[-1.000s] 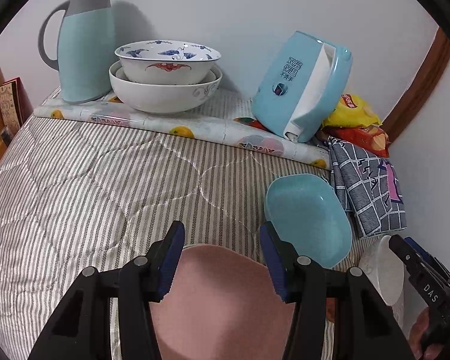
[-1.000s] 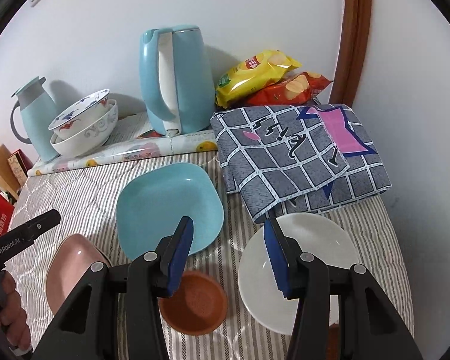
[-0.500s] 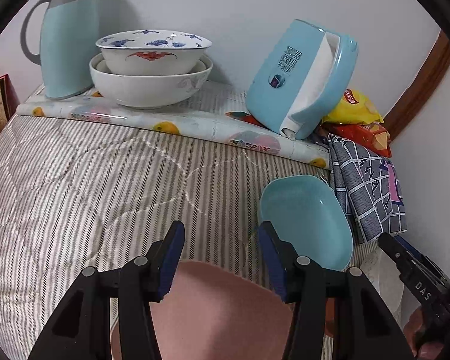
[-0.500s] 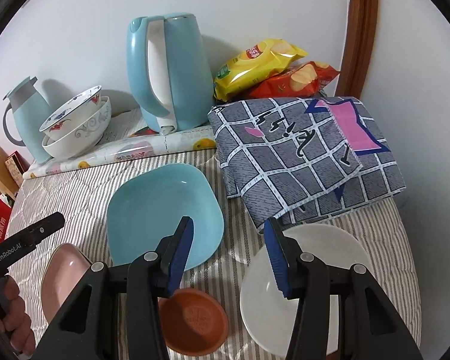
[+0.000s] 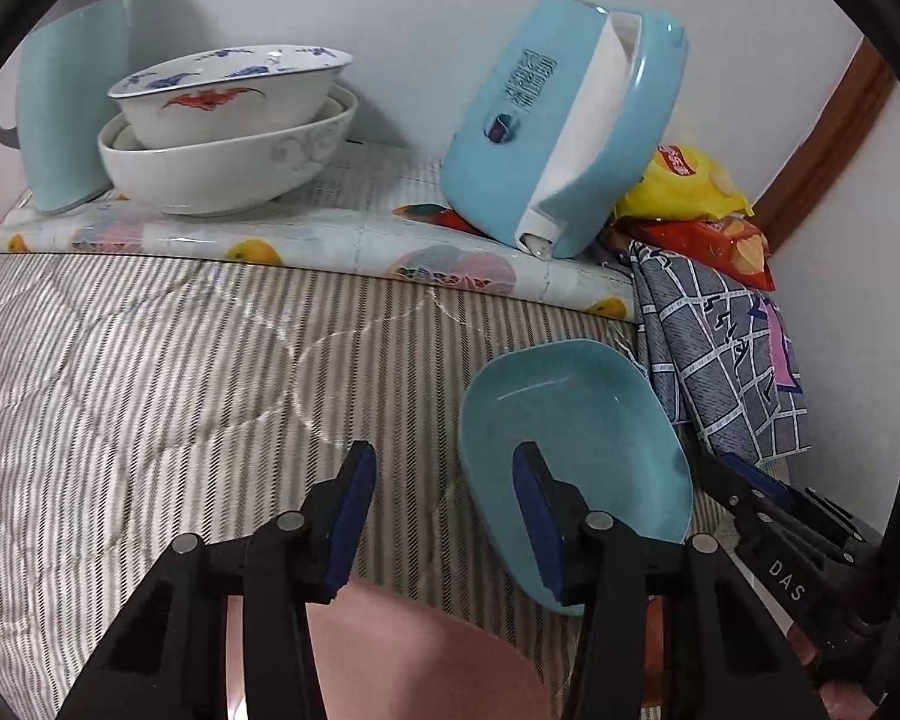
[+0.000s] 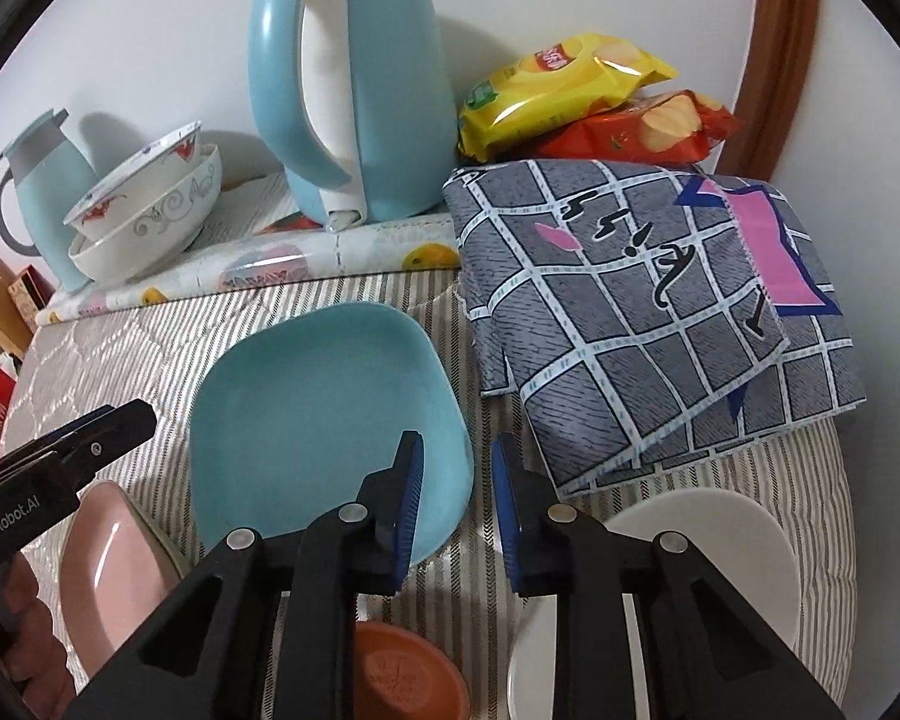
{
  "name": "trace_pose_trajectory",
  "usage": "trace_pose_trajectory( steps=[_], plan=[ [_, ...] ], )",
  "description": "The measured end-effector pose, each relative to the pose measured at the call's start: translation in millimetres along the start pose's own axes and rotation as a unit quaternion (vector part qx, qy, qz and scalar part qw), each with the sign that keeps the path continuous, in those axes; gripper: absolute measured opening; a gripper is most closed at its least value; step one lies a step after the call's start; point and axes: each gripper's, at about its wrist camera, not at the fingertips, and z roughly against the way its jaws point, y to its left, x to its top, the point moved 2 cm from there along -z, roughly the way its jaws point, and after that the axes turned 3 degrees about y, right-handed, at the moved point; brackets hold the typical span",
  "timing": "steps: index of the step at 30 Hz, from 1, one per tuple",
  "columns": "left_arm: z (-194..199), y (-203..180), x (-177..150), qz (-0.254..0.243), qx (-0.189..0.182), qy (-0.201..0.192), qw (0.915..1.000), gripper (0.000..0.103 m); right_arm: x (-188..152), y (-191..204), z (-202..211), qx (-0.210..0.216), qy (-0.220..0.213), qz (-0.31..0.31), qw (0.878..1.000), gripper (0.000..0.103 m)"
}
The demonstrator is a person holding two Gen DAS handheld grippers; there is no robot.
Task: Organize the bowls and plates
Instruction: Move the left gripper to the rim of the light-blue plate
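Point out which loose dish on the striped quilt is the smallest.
The round terracotta-brown saucer, lying between the pink dish and the white round plate; the square light-blue plate is also bigger.

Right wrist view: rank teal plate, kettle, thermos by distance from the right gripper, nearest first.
From the right gripper, whose jaws have just been closing with nothing between them:
1. Teal plate, right at the left jaw, on the striped cover.
2. Kettle, farther back, centre, by the wall.
3. Thermos, far left, behind the stacked bowls.
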Motion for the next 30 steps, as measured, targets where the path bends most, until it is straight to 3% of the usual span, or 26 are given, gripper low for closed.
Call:
trace_pose_trajectory(
  steps=[12,15,21,27,30],
  plan=[
    [-25,-9,0,-0.008,0.008,0.027,0.9996,0.036,5,3,-32,-0.007,0.046,0.004,0.999,0.023],
    [-31,-11,0,-0.009,0.007,0.032,0.9994,0.036,7,4,-35,-0.016,0.047,0.007,0.999,0.023],
    [-42,-10,0,-0.004,0.004,0.041,0.9991,0.021,10,3,-37,-0.029,0.046,0.010,0.998,0.023],
    [-43,-10,-1,-0.003,0.000,0.039,0.9992,0.021,16,-2,-16,-0.010,0.016,0.010,1.000,0.023],
    [-43,-9,-1,0.001,-0.005,0.040,0.9992,0.020,20,3,-18,0.008,0.022,0.021,1.000,0.023]
  ],
)
